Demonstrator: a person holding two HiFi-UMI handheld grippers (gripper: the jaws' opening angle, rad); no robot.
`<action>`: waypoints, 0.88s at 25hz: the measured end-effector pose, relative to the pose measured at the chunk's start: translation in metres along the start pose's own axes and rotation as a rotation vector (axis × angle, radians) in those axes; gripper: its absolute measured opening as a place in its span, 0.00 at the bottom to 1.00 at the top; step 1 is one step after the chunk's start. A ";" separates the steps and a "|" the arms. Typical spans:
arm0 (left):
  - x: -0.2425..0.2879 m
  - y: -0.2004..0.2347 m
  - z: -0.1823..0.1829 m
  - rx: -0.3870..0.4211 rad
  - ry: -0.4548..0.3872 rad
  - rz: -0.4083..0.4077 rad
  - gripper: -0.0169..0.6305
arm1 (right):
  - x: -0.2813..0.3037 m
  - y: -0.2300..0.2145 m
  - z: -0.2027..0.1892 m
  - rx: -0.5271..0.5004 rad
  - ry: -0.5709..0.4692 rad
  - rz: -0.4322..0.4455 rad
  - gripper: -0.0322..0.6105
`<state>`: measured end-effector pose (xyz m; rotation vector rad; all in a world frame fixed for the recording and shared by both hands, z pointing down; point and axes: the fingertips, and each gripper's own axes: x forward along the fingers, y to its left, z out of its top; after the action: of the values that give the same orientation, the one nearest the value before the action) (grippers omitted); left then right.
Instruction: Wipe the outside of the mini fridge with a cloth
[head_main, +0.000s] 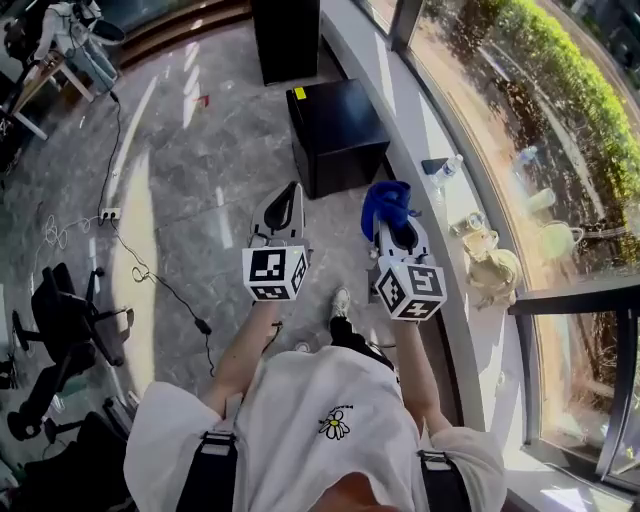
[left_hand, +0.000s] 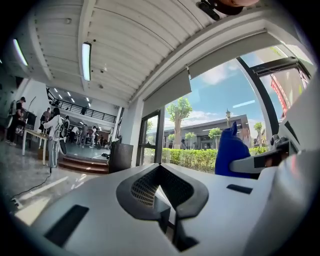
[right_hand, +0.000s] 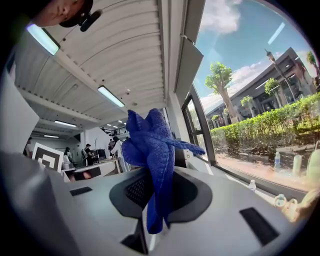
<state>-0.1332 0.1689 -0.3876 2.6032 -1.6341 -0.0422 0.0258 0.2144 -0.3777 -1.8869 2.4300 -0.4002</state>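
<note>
Right tongs (right_hand: 151, 220) pinching blue cloth (right_hand: 152, 145), left tongs (left_hand: 161, 197) closed

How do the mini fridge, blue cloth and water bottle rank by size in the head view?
1. mini fridge
2. blue cloth, though it is held up nearer the camera
3. water bottle

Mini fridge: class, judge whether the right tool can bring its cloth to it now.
Probably yes. The right tool is shut on the blue cloth, and only bare floor shows between it and the mini fridge ahead; reaching down may be needed.
</note>
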 end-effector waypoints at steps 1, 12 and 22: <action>0.013 0.002 0.004 -0.003 -0.011 0.009 0.03 | 0.011 -0.007 0.006 -0.001 -0.003 0.010 0.18; 0.118 0.019 0.036 -0.021 -0.063 0.073 0.03 | 0.113 -0.044 0.056 -0.032 -0.022 0.134 0.18; 0.172 0.045 0.043 -0.032 -0.057 0.042 0.03 | 0.174 -0.041 0.077 -0.041 -0.037 0.138 0.18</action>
<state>-0.1014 -0.0069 -0.4252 2.5658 -1.6914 -0.1405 0.0341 0.0251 -0.4210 -1.7108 2.5438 -0.3082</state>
